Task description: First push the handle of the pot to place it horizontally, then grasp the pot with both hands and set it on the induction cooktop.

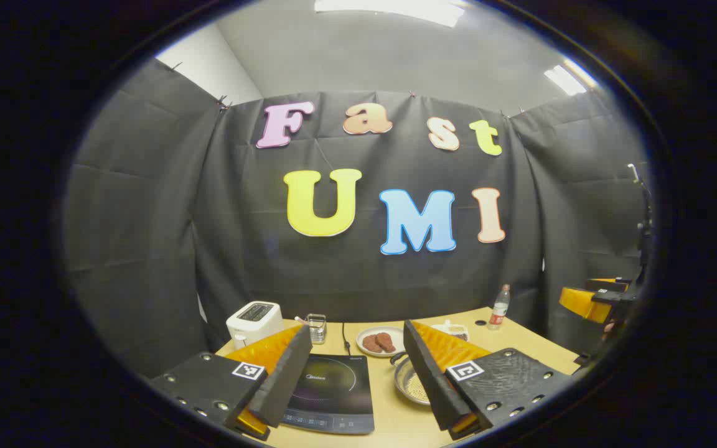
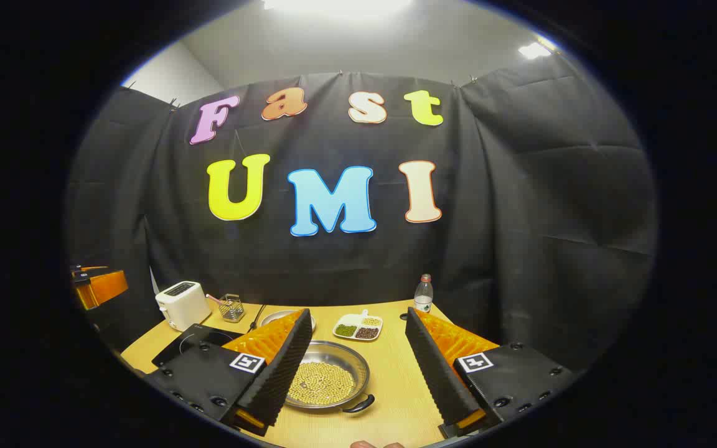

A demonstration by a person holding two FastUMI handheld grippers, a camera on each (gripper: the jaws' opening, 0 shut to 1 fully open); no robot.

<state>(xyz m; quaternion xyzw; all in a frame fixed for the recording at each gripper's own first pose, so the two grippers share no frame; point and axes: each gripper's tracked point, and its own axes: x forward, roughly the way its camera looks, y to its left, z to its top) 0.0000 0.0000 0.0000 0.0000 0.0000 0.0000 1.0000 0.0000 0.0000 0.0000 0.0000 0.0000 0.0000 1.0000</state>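
Right gripper view has the pot [image 2: 327, 378] sitting on the wooden table [image 2: 396, 398], a shallow steel pan with what looks like yellowish beans or pellets in it. One dark loop handle [image 2: 358, 406] pokes out at the near rim, pointing toward the camera, so I'd say the "get the handle horizontal" step isn't done yet (hard to be sure with the fisheye, and the other handle is hidden behind a finger). The right gripper [image 2: 358, 367] hangs above the table with its jaws spread wide, nothing between them, the pot under its left finger.

Over in the left gripper view, the left gripper [image 1: 358, 382] is just as wide open and empty, also up in the air. Between its fingers you can see the induction cooktop [image 1: 333, 392], black glass with nothing on it. The pot [image 1: 413, 382] sits just beside the cooktop on its right, half hidden behind the right finger. So pot and cooktop are neighbours, not stacked.

Other table clutter: a white toaster [image 1: 254, 322], a small wire basket [image 1: 317, 328], a plate of brownish food [image 1: 380, 341], a divided dish of beans [image 2: 358, 327] and a water bottle [image 2: 422, 293] at the back edge.

My read on progress: basically zero so far. Neither claw is touching the pot, and the cooktop is bare. Still left is everything: nudge the handle round, clamp the pot from both sides, lift it and set it down on the cooktop
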